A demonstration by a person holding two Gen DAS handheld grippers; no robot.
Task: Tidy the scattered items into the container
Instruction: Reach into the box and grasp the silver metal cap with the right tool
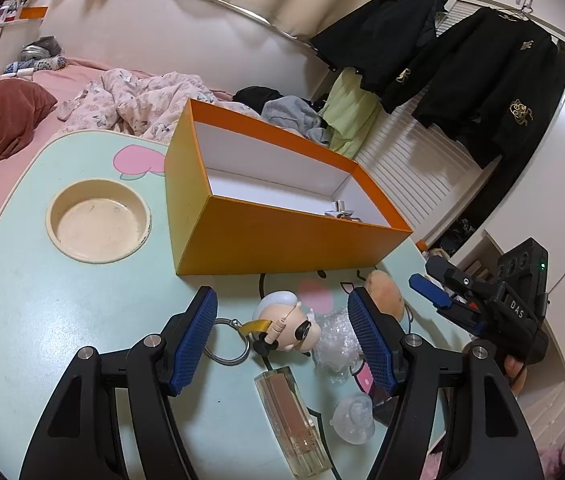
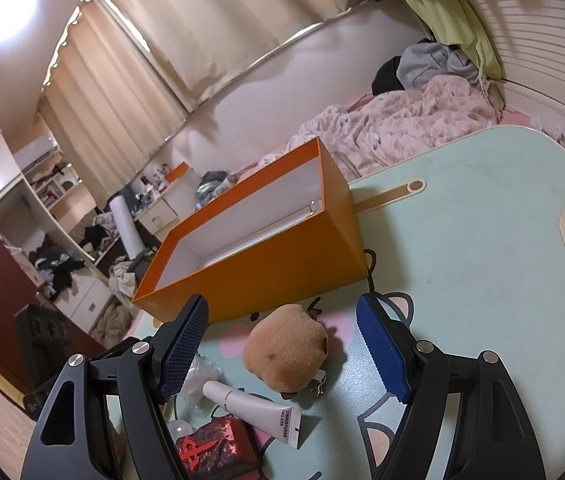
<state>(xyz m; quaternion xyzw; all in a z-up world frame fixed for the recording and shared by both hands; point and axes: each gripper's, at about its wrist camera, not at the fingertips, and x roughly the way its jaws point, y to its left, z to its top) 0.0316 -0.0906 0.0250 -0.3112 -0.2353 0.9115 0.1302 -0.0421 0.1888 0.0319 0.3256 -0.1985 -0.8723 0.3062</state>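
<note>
Both our tongs are spread wide: left tongs (image 1: 282,338) straddle the figurine (image 1: 288,326), right tongs (image 2: 282,354) straddle the plush (image 2: 286,354), box (image 1: 282,236) just beyond.

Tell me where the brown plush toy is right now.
In the right wrist view, the brown plush toy lies on the table between the open right tongs, just before the orange box.

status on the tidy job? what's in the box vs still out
Early. Done: one small metallic item sits in the orange box. In hand: nothing; left gripper is open over the figure keychain, right gripper open over the brown plush. Left on the table: keychain, plush, lipstick, white tube, bubble wrap, clear cap, red-and-black item.
</note>
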